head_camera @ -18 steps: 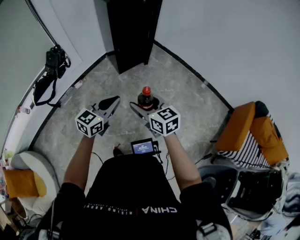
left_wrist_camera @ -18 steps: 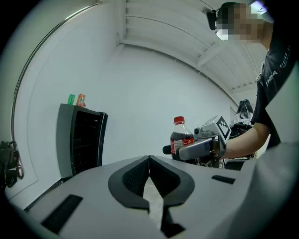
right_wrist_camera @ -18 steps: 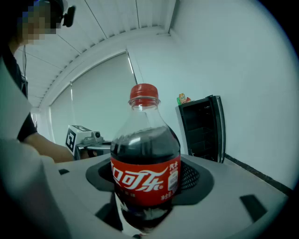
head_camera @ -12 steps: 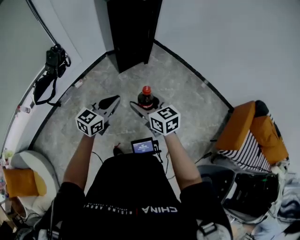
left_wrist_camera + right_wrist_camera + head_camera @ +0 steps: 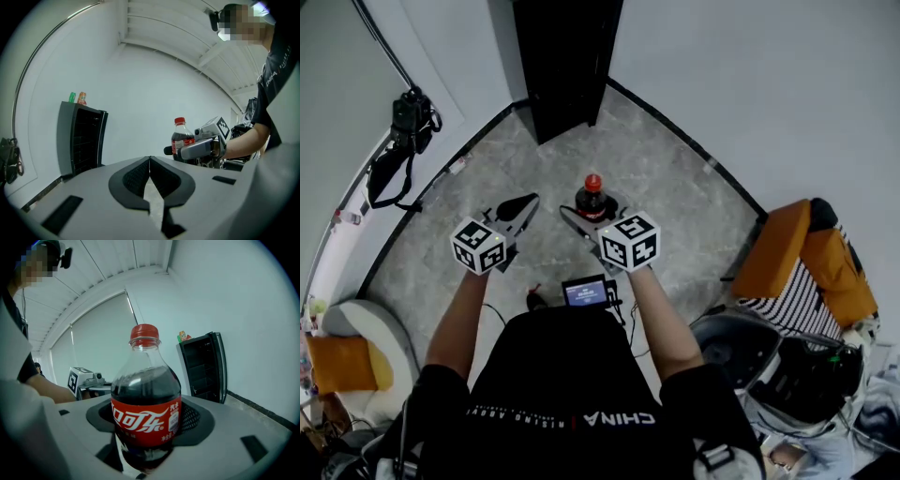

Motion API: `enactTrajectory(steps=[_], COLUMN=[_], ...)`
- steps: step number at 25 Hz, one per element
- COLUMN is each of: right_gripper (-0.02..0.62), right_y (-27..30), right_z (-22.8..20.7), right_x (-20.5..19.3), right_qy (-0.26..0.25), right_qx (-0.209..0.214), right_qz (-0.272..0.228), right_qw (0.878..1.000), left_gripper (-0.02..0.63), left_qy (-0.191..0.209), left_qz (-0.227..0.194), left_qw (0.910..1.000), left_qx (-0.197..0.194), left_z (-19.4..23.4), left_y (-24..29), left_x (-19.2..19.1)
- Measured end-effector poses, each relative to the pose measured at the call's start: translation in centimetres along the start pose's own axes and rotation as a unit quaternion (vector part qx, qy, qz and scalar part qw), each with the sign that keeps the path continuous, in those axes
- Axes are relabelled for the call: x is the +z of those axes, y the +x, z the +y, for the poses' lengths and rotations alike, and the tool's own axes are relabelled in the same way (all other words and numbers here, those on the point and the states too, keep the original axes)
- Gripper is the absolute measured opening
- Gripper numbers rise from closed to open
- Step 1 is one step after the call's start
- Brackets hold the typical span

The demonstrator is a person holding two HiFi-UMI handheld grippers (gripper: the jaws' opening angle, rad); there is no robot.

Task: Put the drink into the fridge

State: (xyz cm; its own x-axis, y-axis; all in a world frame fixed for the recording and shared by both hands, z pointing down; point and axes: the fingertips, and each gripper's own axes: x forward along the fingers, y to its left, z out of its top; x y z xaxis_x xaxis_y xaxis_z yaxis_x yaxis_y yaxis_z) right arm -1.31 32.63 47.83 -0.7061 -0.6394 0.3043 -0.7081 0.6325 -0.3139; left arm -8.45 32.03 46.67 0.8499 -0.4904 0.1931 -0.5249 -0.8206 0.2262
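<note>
At the centre of the head view, the right gripper [image 5: 592,209] holds a cola bottle [image 5: 592,195] upright between wide-set jaws. The left gripper [image 5: 523,202] is just beside it, empty. A tall black fridge [image 5: 567,56] stands at the top of the frame, in the corner where two pale walls meet. Bare grey floor [image 5: 666,178] lies between it and the person. An orange chair [image 5: 787,248] sits well off at the right edge, and a black bag [image 5: 411,122] hangs at the upper left.

In the left gripper view, the jaws are pressed together with nothing between them. The fridge is at the left, with two small items [image 5: 77,97] on its top.

In the right gripper view, the bottle fills the middle, gripped around its lower body at the red label. The fridge's dark shelves show at the right. I cannot tell whether its door is open.

The bottle is smooth and round and is gripped low down. A quick swing could tilt it or let it slip. The walls narrow toward the fridge, so a wide approach may knock the bottle against the frame. The straight path ahead looks free.
</note>
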Motion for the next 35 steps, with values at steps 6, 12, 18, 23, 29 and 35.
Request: enactTrajectory(steps=[6,12,18,23,29,35], right_gripper=[0.319,0.319,0.319,0.319,0.319,0.318], right_y=[-0.6,-1.4,-2.3,-3.4,-5.5,-6.3], right_z=[-0.3,-0.6,-1.8,-4.0,-7.3,-11.0], right_x=[-0.6,-1.5,-1.3,-1.1,-0.9,-1.6], right_qy=[0.008,0.014,0.022,0.027,0.034,0.042], right_qx=[-0.003,-0.005,-0.005,0.000,0.006,0.007], right_qz=[0.001,0.004,0.005,-0.001,-0.002,0.003], right_qw=[1.000,1.000,1.000,1.000,0.999,0.999], left_gripper=[0.012,0.012,0.012,0.012,0.012,0.012], left_qy=[0.002,-0.004,-0.012,-0.020,-0.010,-0.013], left_qz=[0.009,0.016,0.018,0.010,0.017,0.024], left_qw=[0.9999,0.9998,0.9994,0.9993,0.9986,0.9973], left_qx=[0.005,0.010,0.028,0.032,0.048,0.068], left_z=[-0.1,-0.7,-0.5,-0.7,-1.4,-0.9], left_y=[0.0,0.3,0.9,2.6,5.2,7.3], left_x=[-0.9,-1.7,-1.7,-1.3,-0.8,-1.6])
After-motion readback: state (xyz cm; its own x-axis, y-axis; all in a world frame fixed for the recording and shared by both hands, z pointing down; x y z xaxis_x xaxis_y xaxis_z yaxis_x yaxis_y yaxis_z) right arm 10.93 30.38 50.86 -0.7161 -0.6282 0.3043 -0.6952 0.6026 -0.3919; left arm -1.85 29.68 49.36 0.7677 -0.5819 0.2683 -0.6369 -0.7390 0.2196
